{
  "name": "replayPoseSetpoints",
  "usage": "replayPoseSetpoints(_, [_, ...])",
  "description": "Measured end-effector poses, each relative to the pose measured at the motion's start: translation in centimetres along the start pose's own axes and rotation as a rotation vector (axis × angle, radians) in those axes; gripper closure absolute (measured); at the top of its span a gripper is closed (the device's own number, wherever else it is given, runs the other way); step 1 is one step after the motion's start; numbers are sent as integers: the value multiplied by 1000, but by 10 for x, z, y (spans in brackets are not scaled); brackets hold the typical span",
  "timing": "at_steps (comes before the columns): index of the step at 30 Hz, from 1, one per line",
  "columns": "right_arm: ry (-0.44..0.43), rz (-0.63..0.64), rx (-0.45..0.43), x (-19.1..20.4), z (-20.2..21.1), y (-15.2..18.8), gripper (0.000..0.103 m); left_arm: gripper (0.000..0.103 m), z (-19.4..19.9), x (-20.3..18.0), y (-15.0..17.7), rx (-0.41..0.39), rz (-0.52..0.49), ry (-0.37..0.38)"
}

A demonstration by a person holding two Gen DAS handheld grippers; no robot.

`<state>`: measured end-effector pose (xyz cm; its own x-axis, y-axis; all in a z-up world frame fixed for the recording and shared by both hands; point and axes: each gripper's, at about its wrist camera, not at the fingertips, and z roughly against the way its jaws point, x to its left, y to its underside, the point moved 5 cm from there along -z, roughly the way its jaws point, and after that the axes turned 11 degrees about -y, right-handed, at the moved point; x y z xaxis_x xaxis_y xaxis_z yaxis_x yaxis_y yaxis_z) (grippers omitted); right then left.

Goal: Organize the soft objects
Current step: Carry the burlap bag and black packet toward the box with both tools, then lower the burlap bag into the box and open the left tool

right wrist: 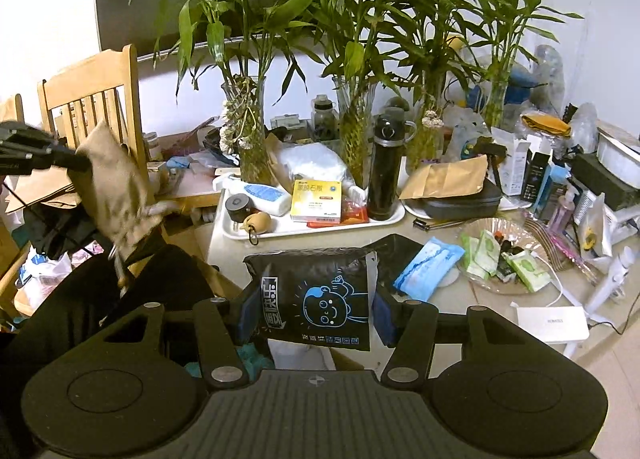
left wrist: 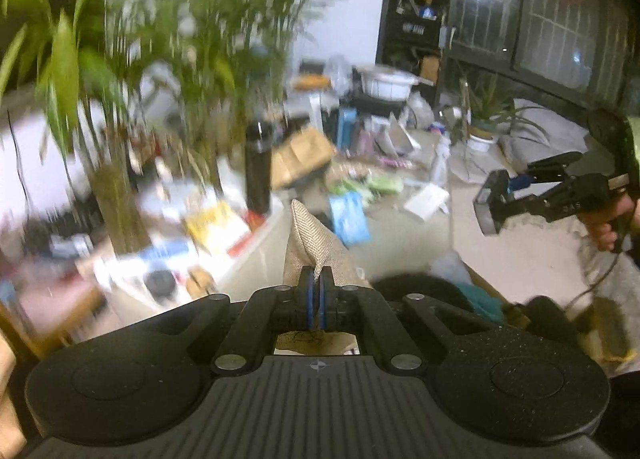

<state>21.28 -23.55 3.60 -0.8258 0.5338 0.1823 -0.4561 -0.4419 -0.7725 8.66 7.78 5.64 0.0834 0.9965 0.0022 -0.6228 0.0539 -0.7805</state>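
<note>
My left gripper (left wrist: pixel 316 279) is shut on the lower edge of a beige woven cloth pouch (left wrist: pixel 310 235), which sticks up in front of the fingers. In the right wrist view the same pouch (right wrist: pixel 116 191) hangs from the left gripper (right wrist: pixel 82 161) at the left, in front of a wooden chair. My right gripper (right wrist: pixel 316 315) is shut on a black soft packet (right wrist: pixel 316 291) printed with a blue cartoon baby; both blue pads (right wrist: pixel 246 315) press its sides. The packet is held above the table's near edge. The right gripper (left wrist: pixel 490 205) also shows at the right of the left wrist view.
A crowded table (right wrist: pixel 500 311) holds a white tray (right wrist: pixel 392 215) with a black bottle (right wrist: pixel 386 167) and a yellow box (right wrist: pixel 318 201), vases of bamboo (right wrist: pixel 356 59), a glass dish (right wrist: pixel 504 255) of green packets, a blue tissue pack (right wrist: pixel 428 267) and a white box (right wrist: pixel 552 325). The wooden chair (right wrist: pixel 96 95) stands left.
</note>
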Motion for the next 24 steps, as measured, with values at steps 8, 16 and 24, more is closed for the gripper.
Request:
replayPoseSetpoints(8, [-4,-8,-14,7,11,9,43,100,-37,16,19,202,301,232])
replayPoseSetpoints(16, [-7,-21,-19,9,15,15,43,100,-125,21,62,404,568,387])
replayPoseSetpoints(24, [-21,-45,-10,11,17,28,43,86,-155,7,74,407,486,333])
